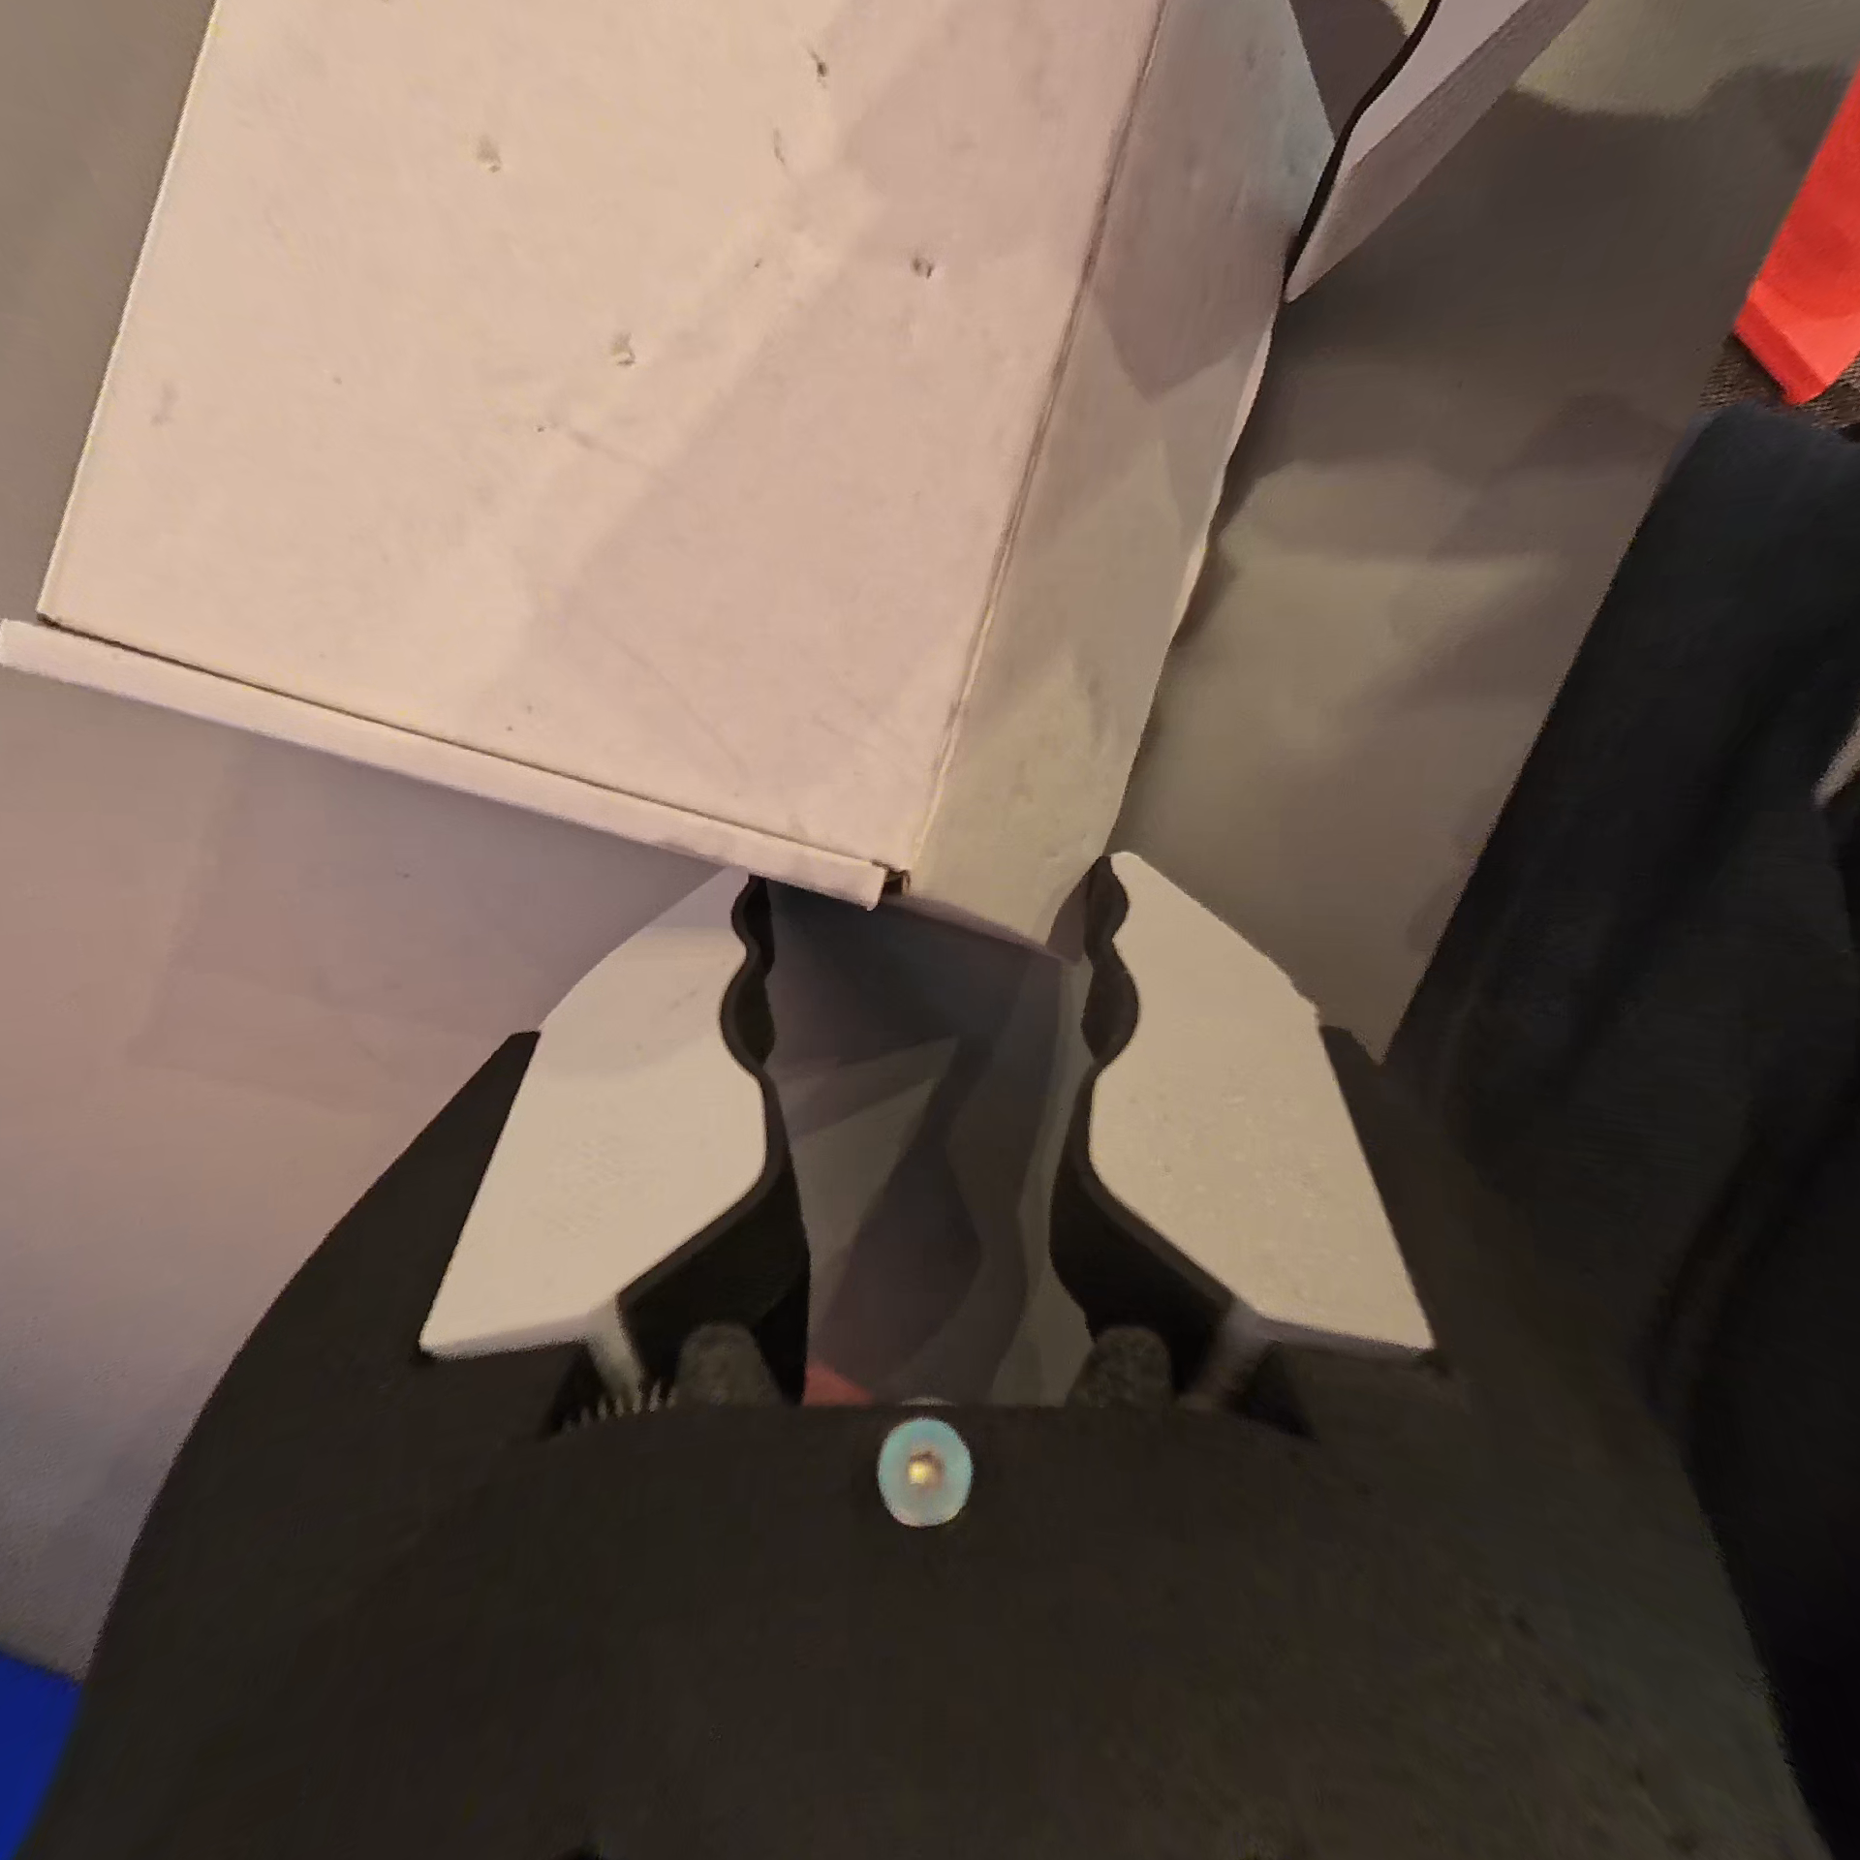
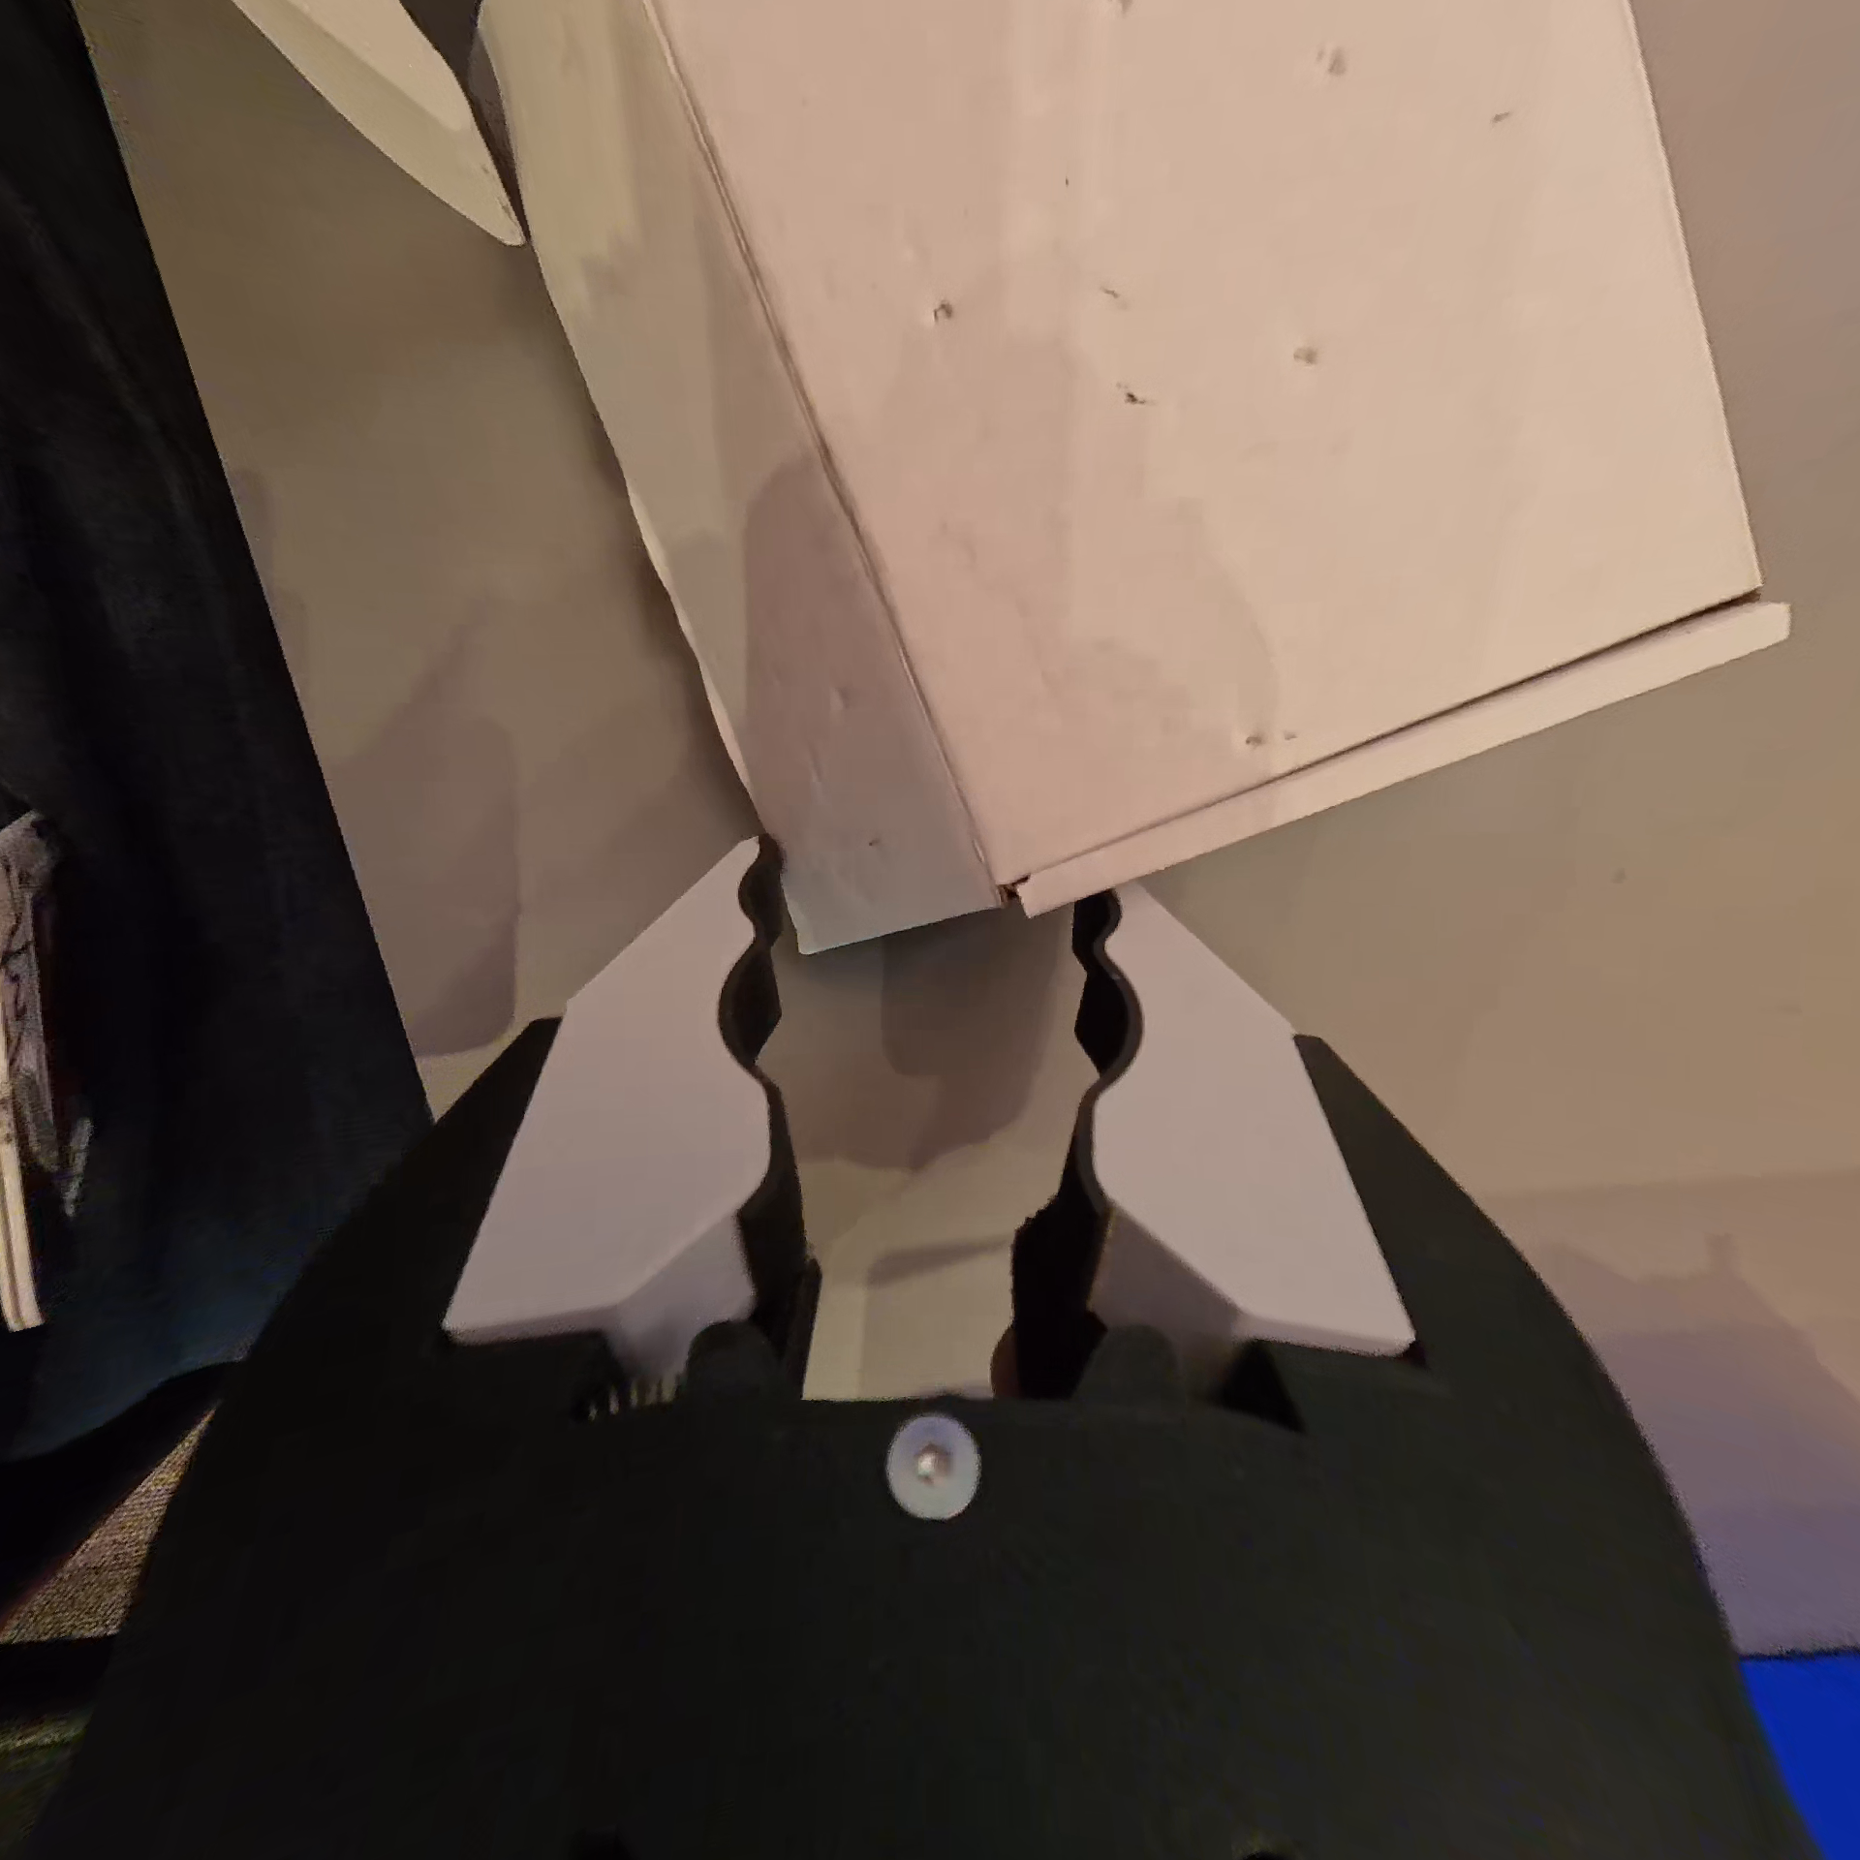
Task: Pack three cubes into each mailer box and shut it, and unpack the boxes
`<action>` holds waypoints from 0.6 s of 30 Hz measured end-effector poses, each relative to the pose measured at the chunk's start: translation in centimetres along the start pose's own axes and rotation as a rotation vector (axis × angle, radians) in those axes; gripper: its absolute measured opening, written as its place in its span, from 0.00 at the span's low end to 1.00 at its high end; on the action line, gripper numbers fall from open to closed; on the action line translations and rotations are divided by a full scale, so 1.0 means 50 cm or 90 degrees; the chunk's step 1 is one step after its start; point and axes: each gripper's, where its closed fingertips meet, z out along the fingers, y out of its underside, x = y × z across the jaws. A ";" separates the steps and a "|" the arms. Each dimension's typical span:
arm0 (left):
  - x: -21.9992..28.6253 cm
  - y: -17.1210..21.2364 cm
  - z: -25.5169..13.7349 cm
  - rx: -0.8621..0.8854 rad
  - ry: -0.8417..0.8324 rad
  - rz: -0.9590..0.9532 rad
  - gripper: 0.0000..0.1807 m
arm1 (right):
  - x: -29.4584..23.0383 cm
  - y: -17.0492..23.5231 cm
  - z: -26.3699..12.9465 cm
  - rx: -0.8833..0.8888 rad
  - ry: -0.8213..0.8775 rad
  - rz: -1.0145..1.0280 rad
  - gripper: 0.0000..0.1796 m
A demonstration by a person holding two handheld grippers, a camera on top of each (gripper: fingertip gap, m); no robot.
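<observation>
Grey tabletop point(image 1: 252, 1006); white mailer box point(image 1: 604, 403) top cropped.

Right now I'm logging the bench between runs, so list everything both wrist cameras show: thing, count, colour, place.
mailer box: one, white, shut, scuffed, on the table with a near corner at each gripper's tips; also in the right wrist view.
table: one, pale grey, under the box.
white flap or panel: one, top left of the right wrist view; what it belongs to cannot be told.
red thing: one, right edge of the left wrist view.
blue thing: one, at the lower right edge of the right wrist view.
dark cable: one, behind the box.
person's dark clothing: beside the table.
left hand-held gripper: black and white, jaws apart.
right hand-held gripper: same, jaws apart.
</observation>
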 end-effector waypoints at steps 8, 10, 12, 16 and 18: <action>-0.020 -0.004 0.008 0.014 -0.054 0.026 0.29 | 0.011 0.001 0.003 -0.014 0.036 0.002 0.30; -0.026 -0.006 0.010 0.017 -0.069 0.023 0.28 | 0.018 0.001 0.005 -0.022 0.053 0.001 0.29; -0.030 -0.007 0.012 0.019 -0.082 0.028 0.27 | 0.026 0.000 0.006 -0.024 0.070 -0.002 0.28; -0.042 -0.009 0.014 0.029 -0.109 0.022 0.26 | 0.039 -0.005 0.008 -0.002 0.100 -0.001 0.28; -0.040 -0.009 0.014 0.037 -0.092 0.014 0.27 | 0.037 -0.005 0.006 0.012 0.093 0.005 0.28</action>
